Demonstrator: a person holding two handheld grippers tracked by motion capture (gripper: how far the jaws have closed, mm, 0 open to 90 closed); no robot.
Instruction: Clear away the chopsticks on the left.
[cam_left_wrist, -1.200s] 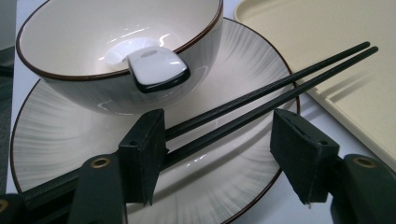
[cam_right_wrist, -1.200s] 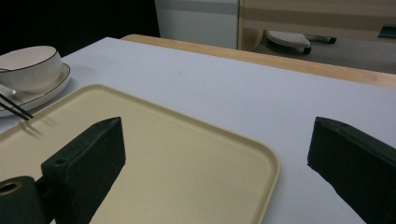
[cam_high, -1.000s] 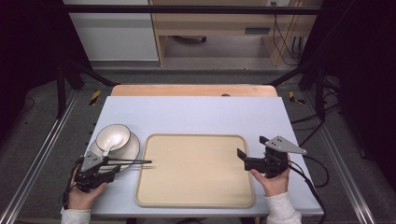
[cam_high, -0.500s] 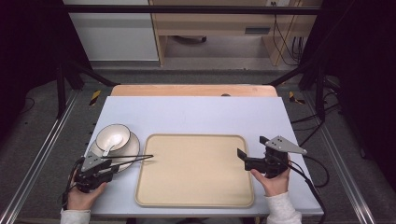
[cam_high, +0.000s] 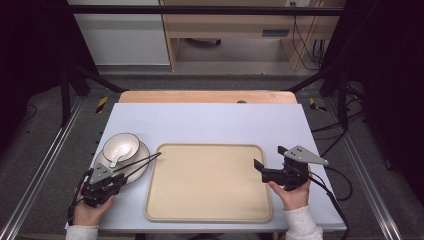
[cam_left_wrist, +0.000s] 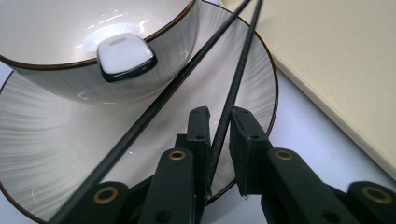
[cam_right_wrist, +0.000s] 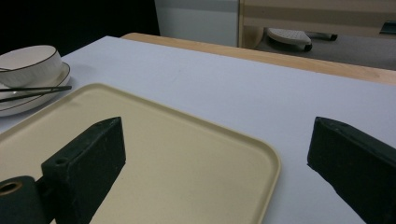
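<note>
A: Where are the chopsticks (cam_high: 141, 162) right now?

B: At the near left of the desk (cam_high: 210, 120). The 2 black sticks lie across the striped saucer (cam_high: 136, 170), with their tips reaching right onto the left rim of the beige tray (cam_high: 210, 210). The far ends sit close together and the near ends spread apart.

A: And the left claw (cam_left_wrist: 219, 123)?

B: It has just been closing, and the gap is now narrow. In the left gripper view 1 chopstick (cam_left_wrist: 233, 88) runs between the 2 black jaws, touching the left one; whether the right one presses it I cannot tell. The other chopstick (cam_left_wrist: 154, 112) passes outside, to the left of the jaws, lying over the saucer.

A: What else sits on that saucer?

B: A white bowl (cam_high: 121, 146) with a dark rim, on its far part. A white ceramic spoon (cam_high: 116, 159) rests in the bowl, its handle end (cam_left_wrist: 125, 55) leaning over the bowl's near rim.

A: The right claw (cam_high: 260, 167)?

B: Spread wide, with nothing between its jaws. The right hand (cam_high: 292, 192) holds it at the near right of the desk, jaws pointing left over the right edge of the tray. In the right gripper view the tray's rounded corner lies between the 2 jaws.

A: Is anything on the tray?

B: Just the chopstick tips at its left rim.
</note>
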